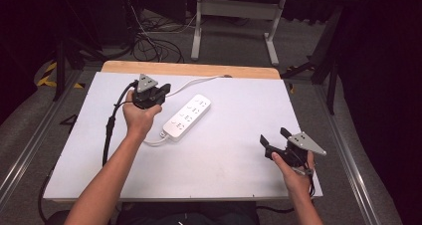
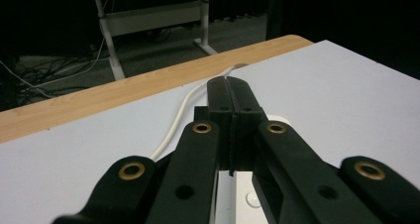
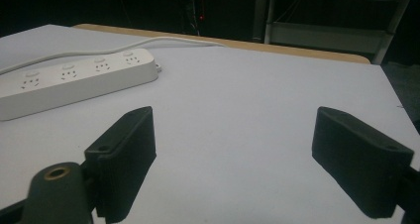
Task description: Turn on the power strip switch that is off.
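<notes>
While its jaws sit pressed together, the left hand-held gripper (image 1: 166, 89) hovers just beside the power strip (image 1: 187, 117).

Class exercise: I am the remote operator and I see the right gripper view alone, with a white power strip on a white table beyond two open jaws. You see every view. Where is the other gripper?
Observer: The left gripper is beside the power strip, at its far-left side in the high view.
Operator: Are its jaws open?
Observer: No. In the left gripper view its jaws are pressed together with nothing between them.
Operator: Where does the strip's cable go?
Observer: The white cable runs to the table's wooden far edge.
</notes>
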The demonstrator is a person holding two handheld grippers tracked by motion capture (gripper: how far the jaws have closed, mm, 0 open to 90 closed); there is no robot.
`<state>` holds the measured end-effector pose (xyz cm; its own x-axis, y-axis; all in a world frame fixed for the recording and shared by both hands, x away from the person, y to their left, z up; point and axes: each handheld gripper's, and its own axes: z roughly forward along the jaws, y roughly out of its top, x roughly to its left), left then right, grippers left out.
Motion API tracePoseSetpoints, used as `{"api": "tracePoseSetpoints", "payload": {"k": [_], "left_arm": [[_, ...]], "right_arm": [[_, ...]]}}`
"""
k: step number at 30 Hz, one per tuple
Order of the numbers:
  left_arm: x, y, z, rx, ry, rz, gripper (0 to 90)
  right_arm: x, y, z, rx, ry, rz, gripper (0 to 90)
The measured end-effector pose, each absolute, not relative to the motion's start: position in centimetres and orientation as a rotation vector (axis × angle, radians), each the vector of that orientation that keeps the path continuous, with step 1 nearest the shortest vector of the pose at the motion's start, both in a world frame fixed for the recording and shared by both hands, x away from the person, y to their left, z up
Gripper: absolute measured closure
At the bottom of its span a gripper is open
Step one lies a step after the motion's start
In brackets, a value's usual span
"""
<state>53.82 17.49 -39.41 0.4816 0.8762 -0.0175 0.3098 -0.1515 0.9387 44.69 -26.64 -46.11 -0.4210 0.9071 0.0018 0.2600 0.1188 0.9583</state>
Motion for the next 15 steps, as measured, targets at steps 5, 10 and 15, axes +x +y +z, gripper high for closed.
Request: {"api": "tracePoseSetpoints", "payload": {"k": [5, 10, 15], "left_arm": [[53.4, 17.9, -39.3, 1.696, 1.025, 0.709, 90.0], [52.6, 18.7, -39.0, 1.675, 1.015, 0.73, 90.0], [51.4, 19.7, -39.0, 1.659, 1.007, 0.73, 88.3]], "right_arm": [[44.7, -26.5, -46.1, 1.137, 1.779, 1.325, 17.4], [44.8, -26.4, -46.1, 1.132, 1.783, 1.326, 17.6], [44.8, -26.2, -46.1, 1.124, 1.784, 1.325, 17.5]]}}
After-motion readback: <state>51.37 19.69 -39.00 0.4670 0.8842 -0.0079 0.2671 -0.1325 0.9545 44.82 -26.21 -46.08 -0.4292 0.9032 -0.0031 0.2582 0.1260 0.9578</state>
